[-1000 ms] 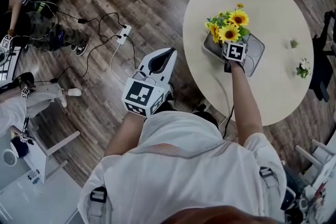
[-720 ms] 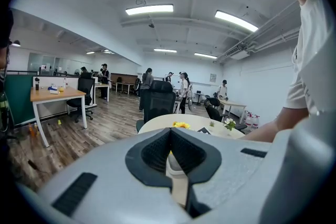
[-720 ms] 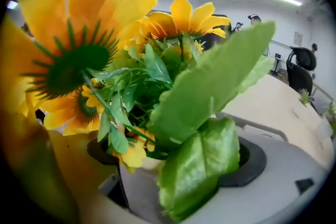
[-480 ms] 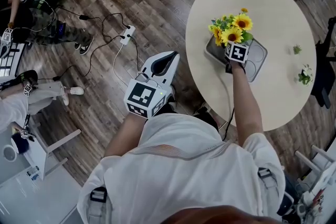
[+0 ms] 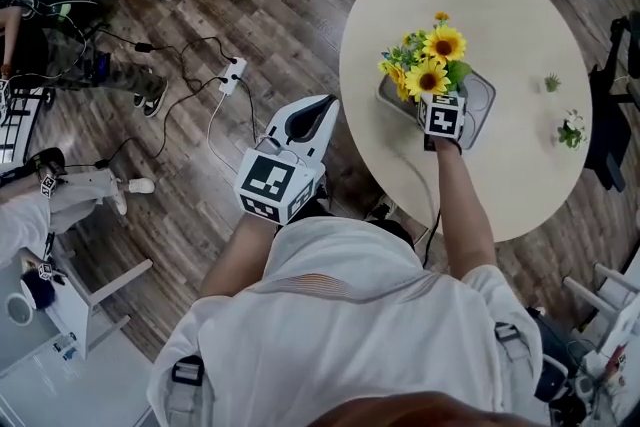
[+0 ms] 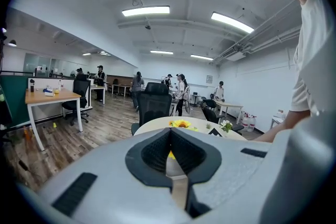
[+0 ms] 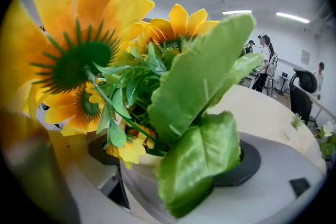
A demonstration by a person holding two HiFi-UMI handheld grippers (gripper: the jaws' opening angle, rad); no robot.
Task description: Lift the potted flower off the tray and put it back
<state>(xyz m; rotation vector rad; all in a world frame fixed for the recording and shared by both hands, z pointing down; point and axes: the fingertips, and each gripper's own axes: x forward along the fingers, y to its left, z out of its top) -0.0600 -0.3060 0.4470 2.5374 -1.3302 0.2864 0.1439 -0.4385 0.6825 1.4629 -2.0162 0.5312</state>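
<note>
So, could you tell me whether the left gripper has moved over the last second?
No, not noticeably: the left gripper sits just as before, over the floor between the power strip and the table.

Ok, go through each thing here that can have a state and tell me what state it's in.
Left tongs: shut, empty, held out over the floor beside the table.
Right tongs: shut on the potted flower, at its pot.
Potted flower: upright, over the tray; whether it is lifted or resting, cannot tell.
Tray: lying flat on the round table.
</note>
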